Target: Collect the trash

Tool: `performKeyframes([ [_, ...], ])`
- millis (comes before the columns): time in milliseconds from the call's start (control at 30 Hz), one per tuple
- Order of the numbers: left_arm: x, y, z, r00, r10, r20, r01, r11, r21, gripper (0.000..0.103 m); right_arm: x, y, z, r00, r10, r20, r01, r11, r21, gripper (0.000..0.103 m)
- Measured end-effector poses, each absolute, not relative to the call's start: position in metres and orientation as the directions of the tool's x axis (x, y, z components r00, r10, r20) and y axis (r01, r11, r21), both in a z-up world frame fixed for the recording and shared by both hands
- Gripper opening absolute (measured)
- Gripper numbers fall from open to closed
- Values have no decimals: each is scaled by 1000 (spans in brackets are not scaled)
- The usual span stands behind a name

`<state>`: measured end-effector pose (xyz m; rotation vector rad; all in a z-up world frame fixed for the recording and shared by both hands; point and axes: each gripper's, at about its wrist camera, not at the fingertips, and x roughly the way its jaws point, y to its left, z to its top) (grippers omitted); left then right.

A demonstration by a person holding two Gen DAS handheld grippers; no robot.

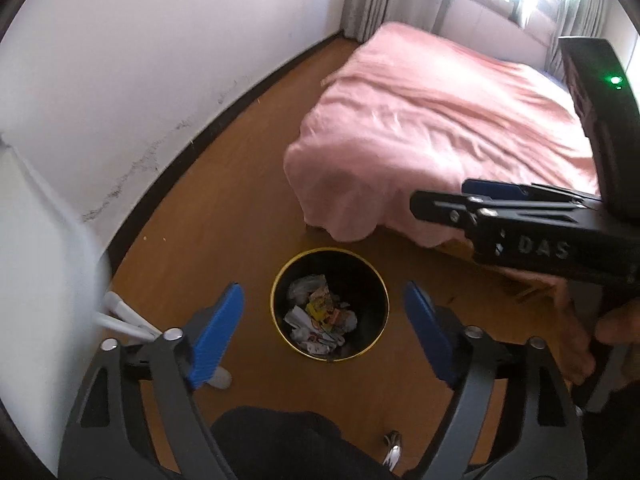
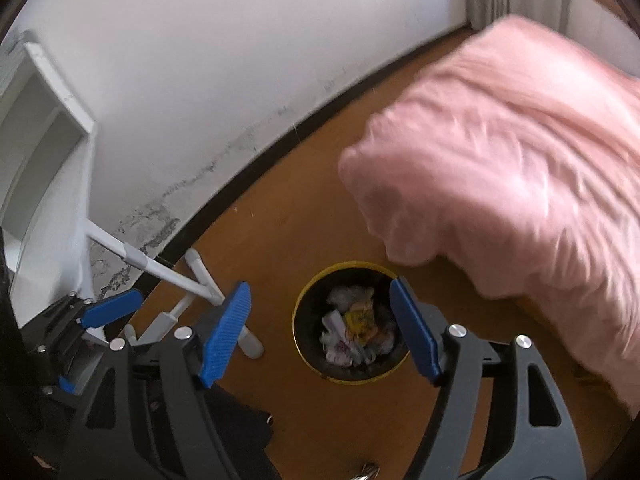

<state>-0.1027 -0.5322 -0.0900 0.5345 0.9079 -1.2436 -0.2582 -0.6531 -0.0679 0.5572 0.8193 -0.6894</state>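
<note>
While crumpled trash [image 1: 320, 318] fills it, round black bin [image 1: 280, 280] stands.

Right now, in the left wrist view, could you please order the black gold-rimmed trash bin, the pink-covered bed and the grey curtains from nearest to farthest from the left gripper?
1. Black gold-rimmed trash bin: on the floor just ahead of the open left gripper, between its fingers.
2. Pink-covered bed: beyond the bin, to the right.
3. Grey curtains: at the far wall, behind the bed.
</note>
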Motion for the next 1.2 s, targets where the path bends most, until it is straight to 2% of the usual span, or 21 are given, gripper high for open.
performKeyframes([
  [100, -84, -495, -51, 96, -611, -786, 943, 307, -124, 91, -237, -628, -28, 552, -365, -750, 695, 698, 172, 80],
  [167, -67, -462, -28, 163, -622, -766, 926, 364, -99, 92, -216, -603, -5, 596, -356, -719, 645, 746, 165, 81],
  [367, 14, -320, 16, 439, -532, -724, 759, 651, -17, 93, -119, -503, 37, 713, -231, -661, 414, 901, 131, 81],
  [533, 68, -171, 29, 658, -314, -685, 494, 866, 77, 93, -42, -420, 49, 765, -92, -638, 211, 971, 112, 81],
  [700, 74, -37, 27, 733, -107, -672, 225, 970, 90, 93, 7, -352, 51, 782, 24, -623, 68, 990, 123, 81],
  [767, 69, -2, 24, 730, -72, -680, 166, 983, 73, 93, 15, -331, 49, 785, 32, -618, 36, 995, 98, 81],
  [1000, 43, 56, 19, 725, -31, -688, 35, 999, -7, 93, 15, -313, 34, 769, 45, -638, -5, 998, 64, 81],
  [1200, 30, 64, 20, 730, -41, -682, 33, 999, -25, 93, 21, -310, 28, 764, 34, -645, 0, 999, 52, 81],
])
